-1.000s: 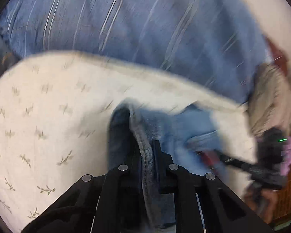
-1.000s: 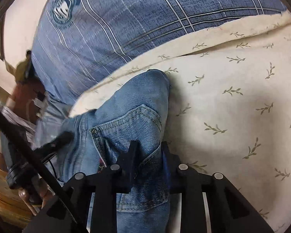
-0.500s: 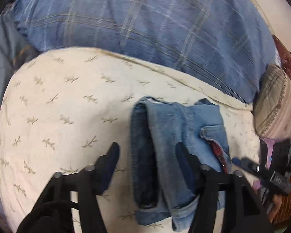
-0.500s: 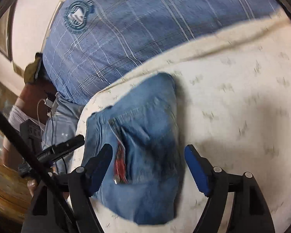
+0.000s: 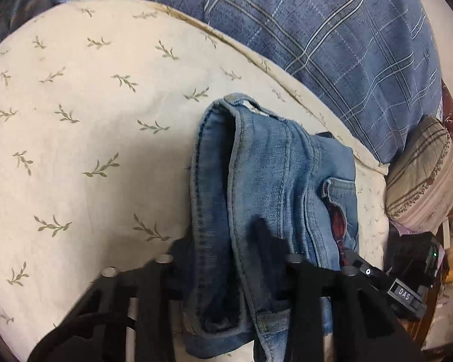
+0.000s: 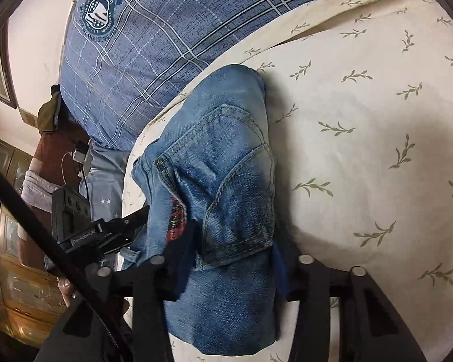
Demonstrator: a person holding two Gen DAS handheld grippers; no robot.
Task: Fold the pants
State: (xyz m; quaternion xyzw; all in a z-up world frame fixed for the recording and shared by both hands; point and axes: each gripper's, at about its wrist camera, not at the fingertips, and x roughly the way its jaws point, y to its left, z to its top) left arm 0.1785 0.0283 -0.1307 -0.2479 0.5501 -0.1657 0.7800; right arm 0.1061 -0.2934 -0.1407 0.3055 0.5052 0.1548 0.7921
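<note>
A pair of blue denim pants (image 5: 274, 187) lies folded into a thick bundle on a cream sheet with a leaf print (image 5: 84, 126). The back pocket faces up in the right wrist view (image 6: 223, 163). My left gripper (image 5: 226, 250) is open, its fingers standing either side of the bundle's near end. My right gripper (image 6: 232, 247) is open too and straddles the other side of the bundle, its blue pads at the denim's edges. Each gripper shows in the other's view as a black device beside the pants.
A blue plaid pillow (image 6: 154, 42) lies behind the pants against the wall. A striped beige cushion (image 5: 422, 175) sits at the right in the left wrist view. Wooden furniture (image 6: 12, 271) stands past the bed's edge in the right wrist view.
Both grippers were shut on the denim a second ago. They let go, opened wide, and now have come down around the folded bundle, which lies flat on the sheet.
</note>
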